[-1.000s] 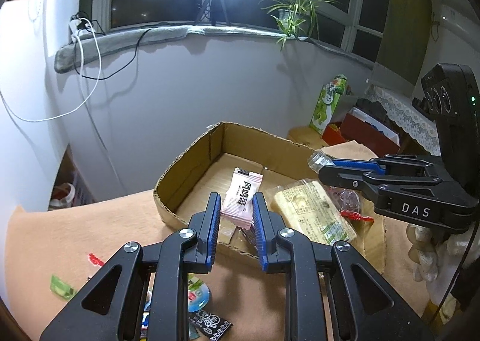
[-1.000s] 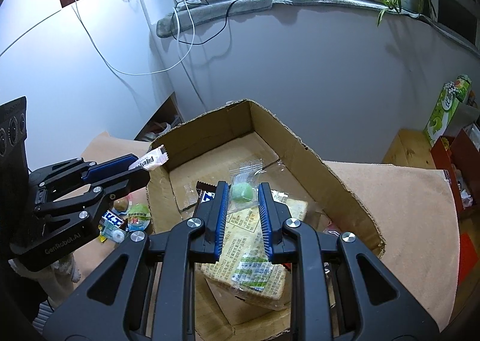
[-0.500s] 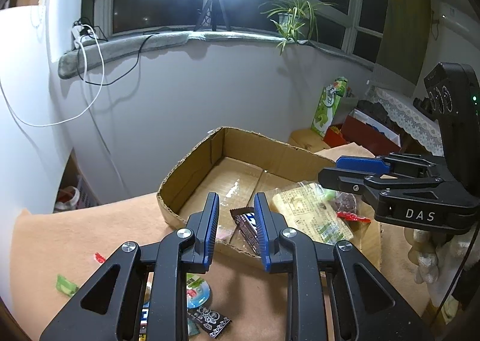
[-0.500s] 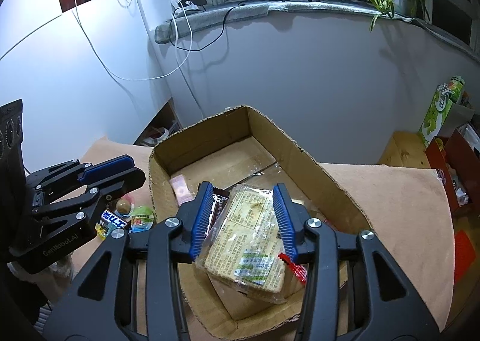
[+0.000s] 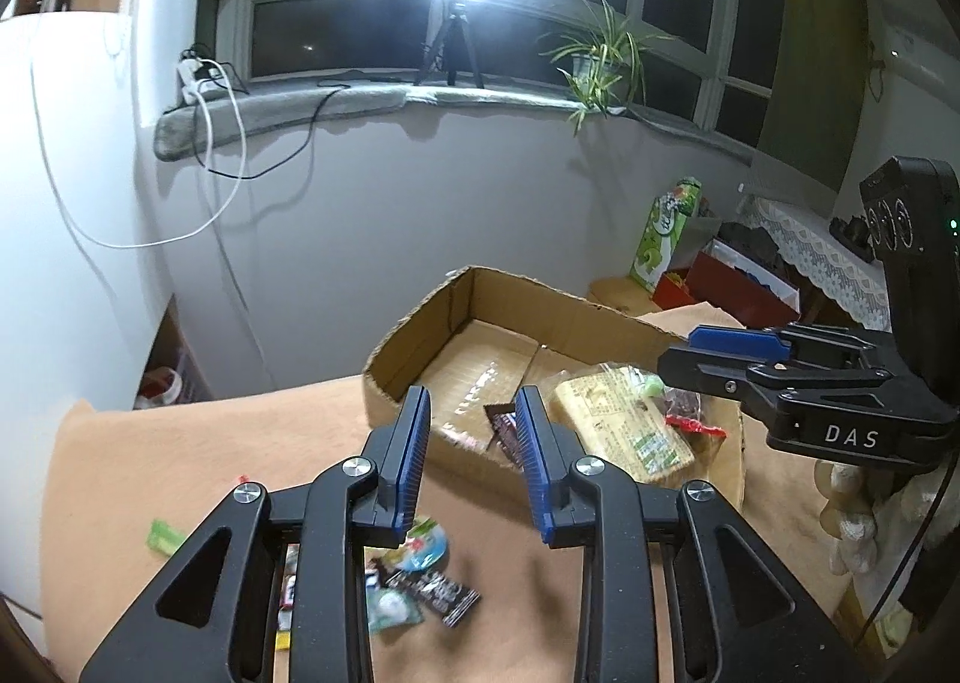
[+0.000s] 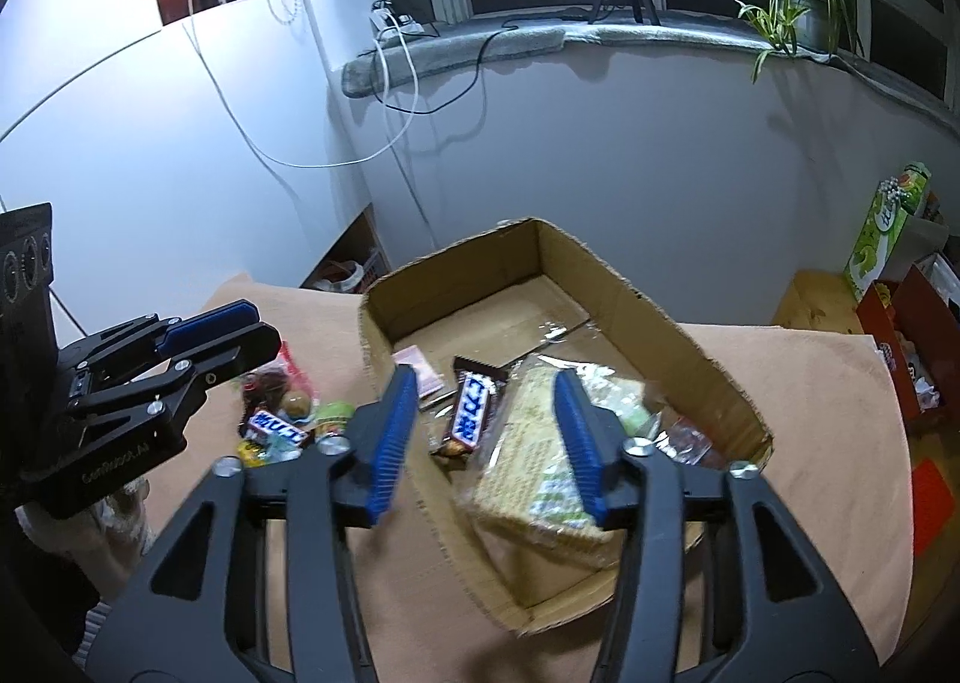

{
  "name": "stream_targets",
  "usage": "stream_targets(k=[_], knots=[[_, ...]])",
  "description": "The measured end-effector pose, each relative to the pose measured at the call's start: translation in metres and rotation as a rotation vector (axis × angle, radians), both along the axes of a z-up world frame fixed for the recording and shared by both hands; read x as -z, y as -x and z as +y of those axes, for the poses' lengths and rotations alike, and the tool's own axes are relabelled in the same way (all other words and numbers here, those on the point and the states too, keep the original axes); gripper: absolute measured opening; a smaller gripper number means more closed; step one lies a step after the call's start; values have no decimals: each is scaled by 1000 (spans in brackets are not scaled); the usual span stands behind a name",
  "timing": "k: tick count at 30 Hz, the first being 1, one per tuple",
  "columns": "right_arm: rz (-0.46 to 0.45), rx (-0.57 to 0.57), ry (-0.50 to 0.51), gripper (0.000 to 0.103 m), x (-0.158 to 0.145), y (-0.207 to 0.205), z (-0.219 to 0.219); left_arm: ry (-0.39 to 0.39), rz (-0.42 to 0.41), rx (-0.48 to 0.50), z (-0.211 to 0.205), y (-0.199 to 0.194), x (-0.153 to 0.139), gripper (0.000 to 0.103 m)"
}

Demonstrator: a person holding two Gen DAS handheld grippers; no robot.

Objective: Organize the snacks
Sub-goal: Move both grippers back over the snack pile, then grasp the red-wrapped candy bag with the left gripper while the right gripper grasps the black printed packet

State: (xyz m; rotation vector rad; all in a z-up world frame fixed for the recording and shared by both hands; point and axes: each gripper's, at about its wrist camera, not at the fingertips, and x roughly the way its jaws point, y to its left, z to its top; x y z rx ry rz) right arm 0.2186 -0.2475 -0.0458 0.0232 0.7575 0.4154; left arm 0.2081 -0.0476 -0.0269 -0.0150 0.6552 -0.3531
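An open cardboard box (image 6: 606,269) (image 5: 414,323) sits on the tan cloth. Inside lie a large wafer pack (image 6: 534,479) (image 5: 618,419), a brown chocolate bar (image 6: 471,407) (image 5: 504,428), a pink candy (image 6: 420,374) and a green sweet (image 5: 645,383). My left gripper (image 5: 474,458) is open and empty above the cloth, just short of the box's near wall. My right gripper (image 6: 486,440) is open and empty above the box's near end. A pile of loose snacks (image 6: 282,413) (image 5: 414,575) lies on the cloth left of the box.
A green wrapper (image 5: 165,536) lies alone on the cloth at the left. A green carton (image 5: 666,233) and red boxes (image 5: 744,287) stand beyond the table at the right. A white wall and windowsill with cables and a plant are behind.
Both grippers let go of their snacks into the box, opened and pulled back. The pink candy and the green sweet now lie in the box.
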Motion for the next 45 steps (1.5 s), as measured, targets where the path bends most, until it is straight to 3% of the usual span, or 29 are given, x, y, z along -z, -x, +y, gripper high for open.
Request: stream_targets(k=[5, 8, 10, 12, 23, 29, 34, 45], knots=[[-6, -35, -11, 56, -3, 18, 13, 14, 0, -44, 24, 12, -2, 28], [-5, -64, -21, 66, -1, 28, 23, 21, 1, -74, 40, 20, -2, 28], [-2, -84, -26, 67, 2, 35, 29, 25, 6, -98, 53, 25, -1, 29], [10, -107, -25, 67, 8, 41, 38, 28, 10, -120, 63, 31, 2, 39], [114, -189, -14, 67, 58, 56, 87, 47, 91, -173, 107, 50, 32, 40], [147, -162, 5, 67, 79, 50, 96, 33, 124, -148, 110, 47, 46, 40], [172, -134, -4, 59, 90, 41, 100, 61, 161, -144, 117, 34, 56, 40], [196, -137, 15, 55, 105, 28, 115, -1, 205, -107, 104, -5, 79, 40]])
